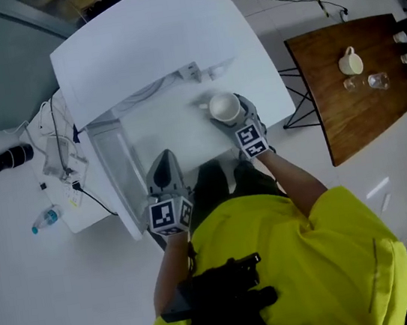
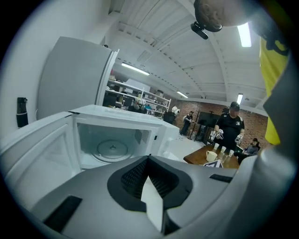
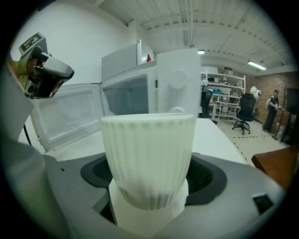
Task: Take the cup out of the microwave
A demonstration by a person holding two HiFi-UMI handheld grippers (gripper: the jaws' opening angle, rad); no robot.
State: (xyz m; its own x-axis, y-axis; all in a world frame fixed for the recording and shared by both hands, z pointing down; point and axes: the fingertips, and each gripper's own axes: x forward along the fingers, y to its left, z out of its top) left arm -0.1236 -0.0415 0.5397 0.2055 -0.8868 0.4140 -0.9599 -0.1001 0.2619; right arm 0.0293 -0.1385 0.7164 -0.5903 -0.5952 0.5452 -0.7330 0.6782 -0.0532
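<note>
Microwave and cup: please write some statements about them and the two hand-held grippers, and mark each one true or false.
1. The right hand-held gripper holds the cup. True.
2. The cup stands inside the microwave. False: it is outside, in front of the opening, and the turntable is bare.
3. The door is open. True.
4. The left hand-held gripper grips a bottle. False: its jaws are together with nothing between them.
5. The cup is upright. True.
</note>
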